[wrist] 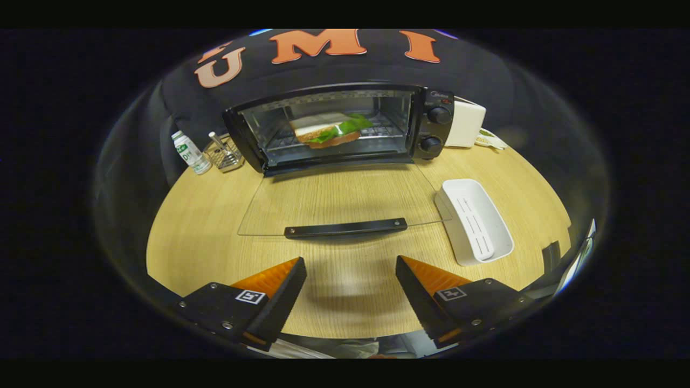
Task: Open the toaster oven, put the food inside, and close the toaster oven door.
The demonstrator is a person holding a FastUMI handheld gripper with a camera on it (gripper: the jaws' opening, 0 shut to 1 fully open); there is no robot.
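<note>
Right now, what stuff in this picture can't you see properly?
- Sandwich in the toaster oven: small and far in the gripper view, so its filling beyond the green leaf is unclear.
- Bottle: too small to make out the label.
- Things behind the white box: mostly hidden by it.
- Fingers: apart, holding nothing; their bases are cut off at the view's edge.
- Glass door: see-through, edges faint.

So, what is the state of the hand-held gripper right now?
Hand-held gripper: open, holding nothing, fingers apart just short of the oven door handle.
</note>
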